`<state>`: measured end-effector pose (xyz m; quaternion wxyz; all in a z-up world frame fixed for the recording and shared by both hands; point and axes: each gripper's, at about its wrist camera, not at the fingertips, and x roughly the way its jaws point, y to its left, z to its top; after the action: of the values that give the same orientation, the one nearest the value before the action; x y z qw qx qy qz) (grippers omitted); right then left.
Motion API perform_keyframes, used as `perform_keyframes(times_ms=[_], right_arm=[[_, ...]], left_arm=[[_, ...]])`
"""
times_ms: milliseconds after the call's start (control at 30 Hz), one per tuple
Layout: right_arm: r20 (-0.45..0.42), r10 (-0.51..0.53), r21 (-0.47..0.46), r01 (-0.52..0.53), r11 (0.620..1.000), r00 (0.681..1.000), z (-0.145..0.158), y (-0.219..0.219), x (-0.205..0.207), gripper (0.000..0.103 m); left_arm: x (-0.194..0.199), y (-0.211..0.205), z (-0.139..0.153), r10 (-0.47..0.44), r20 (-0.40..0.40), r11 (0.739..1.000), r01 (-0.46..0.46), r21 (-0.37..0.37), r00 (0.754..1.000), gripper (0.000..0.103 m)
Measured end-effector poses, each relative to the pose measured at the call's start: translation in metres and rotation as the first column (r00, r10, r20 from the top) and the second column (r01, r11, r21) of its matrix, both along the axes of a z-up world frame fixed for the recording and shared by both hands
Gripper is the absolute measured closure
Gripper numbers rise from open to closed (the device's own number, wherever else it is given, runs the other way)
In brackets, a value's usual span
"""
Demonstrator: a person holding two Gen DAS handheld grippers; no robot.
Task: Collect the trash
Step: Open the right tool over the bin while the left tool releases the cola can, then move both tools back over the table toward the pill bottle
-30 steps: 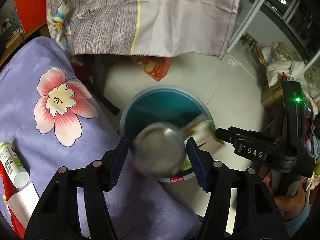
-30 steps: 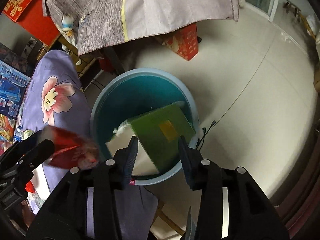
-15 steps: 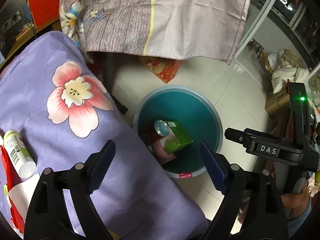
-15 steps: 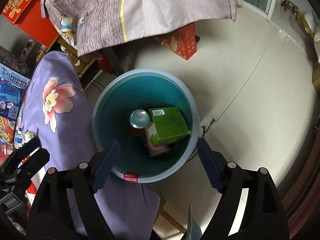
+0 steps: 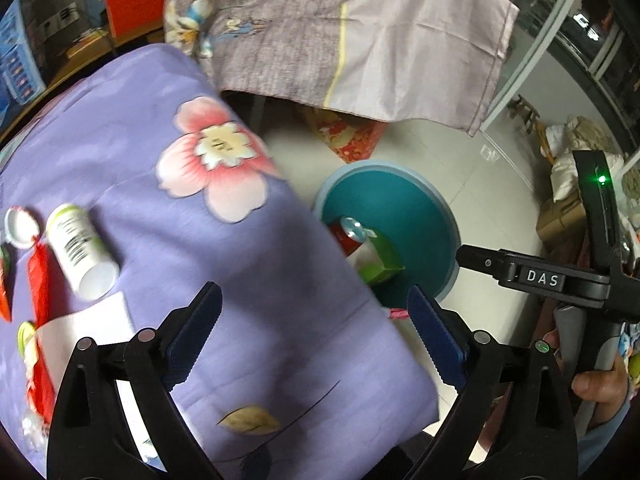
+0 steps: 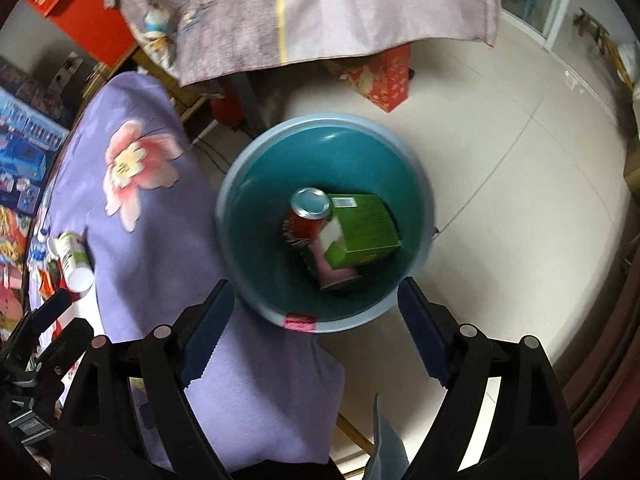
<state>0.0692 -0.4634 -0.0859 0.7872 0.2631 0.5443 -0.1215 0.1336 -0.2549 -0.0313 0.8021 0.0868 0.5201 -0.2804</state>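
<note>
right wrist view: right gripper [image 6: 310, 322] spread wide and empty above teal bin [image 6: 256, 304], red soda can [image 6: 306, 216], green carton [image 6: 362, 226] and pink item [image 6: 334, 272] inside. left gripper [image 5: 312, 330] equally wide, empty, over purple flowered desk cloth [image 5: 256, 280]. probably between pickups; next calls for reaching left to lying white bottle [image 5: 82, 250], closing across its body. red wrappers [image 5: 40, 292] and white paper [image 5: 90, 326] blurred, cut off at edge; bin partly hidden behind desk in left view.
</note>
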Motion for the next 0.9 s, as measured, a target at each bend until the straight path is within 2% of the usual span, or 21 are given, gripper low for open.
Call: perform_keyframes(times_ms=[333,567,900], right_arm=[[-0.011,0.105,-0.031,-0.106,0.994,0.994,0.014,0.071,0.016,0.023],[-0.038,0.189,-0.067,-0.191,0.979,0.981,0.02,0.128,0.032,0.023],[-0.089,0.317,-0.118,-0.326,0.938,0.944,0.029,0.207,0.07,0.023]], left_arm=[[0.001,0.085,0.01,0.1,0.024,0.995,-0.1,-0.015,0.995,0.009],[0.002,0.149,0.021,0.173,0.047,0.984,-0.17,-0.056,0.984,0.008],[0.024,0.243,0.028,0.313,0.072,0.946,-0.305,-0.106,0.947,0.004]])
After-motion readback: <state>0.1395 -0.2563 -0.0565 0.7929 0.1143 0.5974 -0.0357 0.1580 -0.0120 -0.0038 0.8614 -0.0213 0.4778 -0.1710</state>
